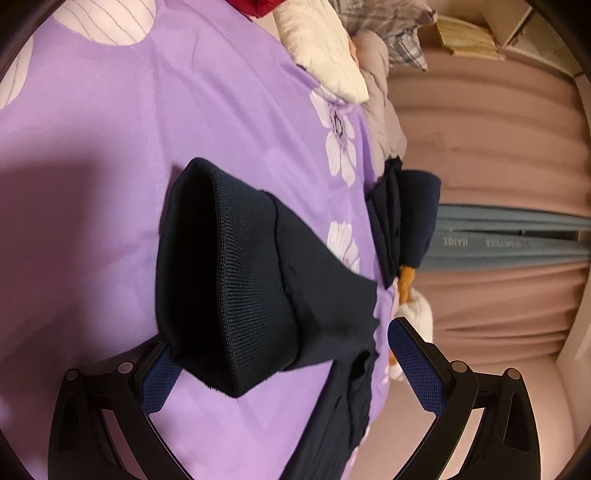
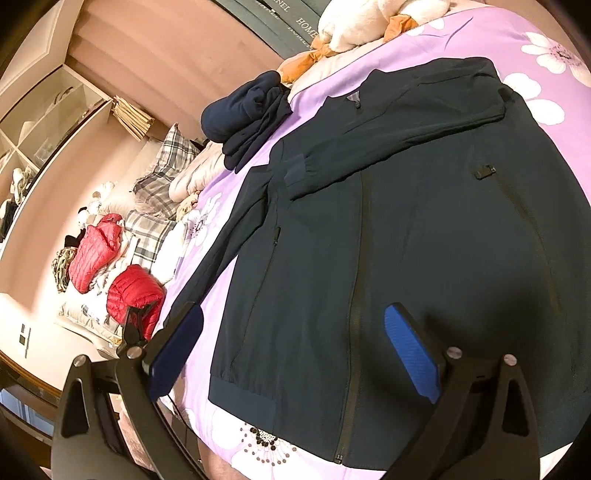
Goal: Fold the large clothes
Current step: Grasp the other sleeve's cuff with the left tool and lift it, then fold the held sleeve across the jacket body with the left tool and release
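Navy jacket (image 2: 388,240) flat on purple sheet (image 1: 110,184) — left gripper (image 1: 284,365) wide around cuff (image 1: 229,280), right gripper (image 2: 295,350) wide, empty — pinch ribbing squarely before folding sleeve.

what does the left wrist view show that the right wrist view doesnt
Only the left wrist view shows a ribbed sleeve cuff close up, its opening gaping, between the open left tongs.

Only the right wrist view shows the whole dark jacket lying flat, zipped, one sleeve folded across the chest, plus the red puffer jackets and the open right tongs.

Both show the purple floral bedsheet, the folded navy garment and the white plush toy.
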Demonstrator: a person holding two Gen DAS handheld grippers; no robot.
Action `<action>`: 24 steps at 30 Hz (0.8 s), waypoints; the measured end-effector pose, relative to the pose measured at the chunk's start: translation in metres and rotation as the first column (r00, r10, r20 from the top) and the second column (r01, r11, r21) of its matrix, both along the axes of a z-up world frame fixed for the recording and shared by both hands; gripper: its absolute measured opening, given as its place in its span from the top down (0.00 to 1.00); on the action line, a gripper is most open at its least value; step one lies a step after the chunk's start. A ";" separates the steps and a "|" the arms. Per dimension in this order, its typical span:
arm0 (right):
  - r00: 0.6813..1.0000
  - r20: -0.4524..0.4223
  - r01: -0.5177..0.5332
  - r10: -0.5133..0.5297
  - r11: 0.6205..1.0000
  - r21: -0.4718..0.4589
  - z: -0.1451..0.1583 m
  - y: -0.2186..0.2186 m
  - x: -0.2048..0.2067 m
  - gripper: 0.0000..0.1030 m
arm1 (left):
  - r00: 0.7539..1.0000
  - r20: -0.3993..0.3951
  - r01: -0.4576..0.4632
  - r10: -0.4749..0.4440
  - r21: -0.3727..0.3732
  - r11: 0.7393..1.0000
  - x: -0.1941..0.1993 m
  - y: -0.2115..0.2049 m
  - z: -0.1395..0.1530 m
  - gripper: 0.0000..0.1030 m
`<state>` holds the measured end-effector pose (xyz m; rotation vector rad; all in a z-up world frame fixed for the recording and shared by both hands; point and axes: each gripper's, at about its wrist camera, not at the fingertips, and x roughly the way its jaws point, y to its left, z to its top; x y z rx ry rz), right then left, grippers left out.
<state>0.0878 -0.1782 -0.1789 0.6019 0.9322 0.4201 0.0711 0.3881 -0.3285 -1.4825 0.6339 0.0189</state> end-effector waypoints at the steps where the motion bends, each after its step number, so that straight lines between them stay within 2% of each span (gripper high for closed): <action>1: 1.000 -0.001 -0.001 0.001 1.000 -0.001 -0.001 0.000 0.000 0.04 | 1.000 0.005 -0.015 0.016 -0.004 1.000 -0.001 0.001 0.000 0.02; 3: 1.000 -0.005 -0.004 0.004 1.000 0.000 -0.002 0.001 0.001 0.04 | 0.999 0.011 -0.050 0.050 -0.012 0.999 -0.005 0.003 -0.001 0.04; 8: 1.000 -0.018 -0.009 0.009 1.000 -0.014 -0.007 0.002 0.001 0.04 | 0.997 -0.058 -0.055 0.058 0.047 0.997 -0.006 0.007 -0.004 0.45; 12: 0.999 -0.034 -0.009 0.008 1.000 -0.025 -0.012 0.002 0.003 0.04 | 0.996 -0.073 -0.046 0.054 0.098 0.994 -0.006 0.007 -0.001 0.52; 14: 0.999 -0.042 -0.008 0.007 0.999 -0.034 -0.013 0.003 0.004 0.04 | 0.996 -0.085 -0.029 0.041 0.139 0.990 -0.001 0.005 0.006 0.66; 19: 0.999 -0.044 -0.018 0.016 0.999 -0.042 -0.016 0.008 0.006 0.04 | 0.999 -0.051 0.000 0.013 0.242 0.970 0.010 0.001 0.042 0.73; 21: 0.999 -0.046 -0.020 0.018 0.999 -0.042 -0.017 0.010 0.008 0.04 | 1.000 -0.028 0.008 0.000 0.273 0.962 0.016 -0.001 0.060 0.81; 24: 0.999 -0.046 -0.026 0.024 0.999 -0.033 -0.019 0.013 0.010 0.04 | 1.000 0.000 0.028 -0.030 0.318 0.948 0.030 -0.006 0.090 0.82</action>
